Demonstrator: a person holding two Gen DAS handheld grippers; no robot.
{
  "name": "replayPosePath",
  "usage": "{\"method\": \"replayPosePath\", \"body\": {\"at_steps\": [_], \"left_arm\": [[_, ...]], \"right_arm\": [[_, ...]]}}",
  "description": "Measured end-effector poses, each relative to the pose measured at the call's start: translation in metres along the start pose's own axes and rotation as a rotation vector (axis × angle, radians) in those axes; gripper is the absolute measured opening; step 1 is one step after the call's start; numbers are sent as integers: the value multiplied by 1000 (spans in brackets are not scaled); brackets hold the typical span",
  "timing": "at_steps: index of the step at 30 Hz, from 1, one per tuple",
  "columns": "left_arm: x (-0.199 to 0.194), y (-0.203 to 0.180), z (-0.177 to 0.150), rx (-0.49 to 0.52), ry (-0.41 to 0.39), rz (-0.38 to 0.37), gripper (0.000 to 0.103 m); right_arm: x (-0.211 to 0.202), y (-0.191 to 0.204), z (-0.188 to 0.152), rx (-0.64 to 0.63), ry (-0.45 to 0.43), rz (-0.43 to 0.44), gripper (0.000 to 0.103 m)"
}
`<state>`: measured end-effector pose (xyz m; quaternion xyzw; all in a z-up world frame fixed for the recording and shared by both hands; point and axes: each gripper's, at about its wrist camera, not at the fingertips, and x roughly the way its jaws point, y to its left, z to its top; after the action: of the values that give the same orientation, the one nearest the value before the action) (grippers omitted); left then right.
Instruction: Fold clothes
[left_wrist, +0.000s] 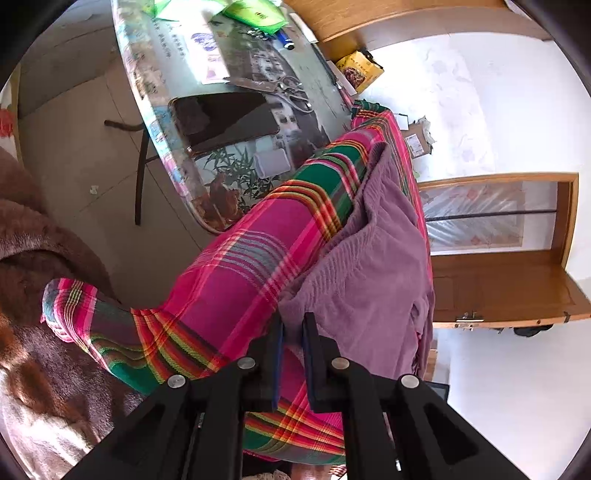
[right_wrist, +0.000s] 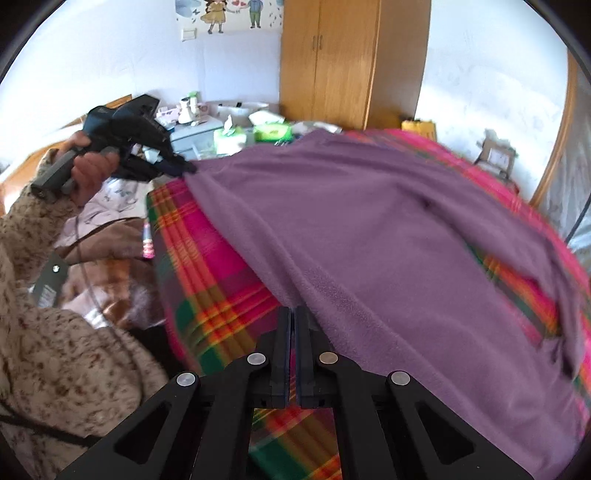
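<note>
A purple fleece garment lies spread over a checked blanket of pink, green and orange, which covers the surface in front of the person.

In the right wrist view, the right gripper has its two fingers pressed together, with almost no gap between them. The near edge of the purple fleece garment reaches the fingertips, and it seems pinched there, though the fabric between the pads is hard to see.

In the same view, the person's left hand holds the left gripper by its grey handle. Its tips meet the far left corner of the garment, and the cloth stretches from that point.

In the left wrist view, the left gripper has its fingers only a little apart, and a fold of the purple fleece garment sits in the narrow gap, gripped by the pads. Beyond the blanket stands a table with a printed cover, and a black phone lies on it. A speckled sleeve of the person fills the lower left of the right wrist view.
</note>
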<state>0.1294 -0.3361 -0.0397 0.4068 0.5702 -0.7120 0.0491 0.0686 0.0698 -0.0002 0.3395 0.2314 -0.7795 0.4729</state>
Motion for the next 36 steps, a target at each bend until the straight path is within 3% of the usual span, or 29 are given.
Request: {"method": "replayPosePath", "body": {"at_steps": [3, 7, 13, 19, 27, 33, 36], "left_arm": [[-1, 3, 0, -9, -1, -14, 10], [-2, 2, -1, 3, -6, -10, 10], [-4, -1, -2, 18, -11, -10, 10], [-17, -17, -9, 86, -70, 25, 10], [-34, -67, -26, 253, -187, 46, 10], [17, -122, -47, 386, -65, 58, 12], [57, -156, -64, 475, 26, 72, 21]], "right_arm": [[9, 6, -9, 20, 36, 12, 0], [2, 12, -9, 27, 12, 40, 0], [-17, -10, -11, 103, -32, -42, 1], [-40, -41, -34, 240, -64, -172, 2], [-97, -108, -80, 484, -147, -456, 12], [-134, -168, -109, 643, -185, -613, 19], [-141, -194, -116, 661, -164, -651, 21]]}}
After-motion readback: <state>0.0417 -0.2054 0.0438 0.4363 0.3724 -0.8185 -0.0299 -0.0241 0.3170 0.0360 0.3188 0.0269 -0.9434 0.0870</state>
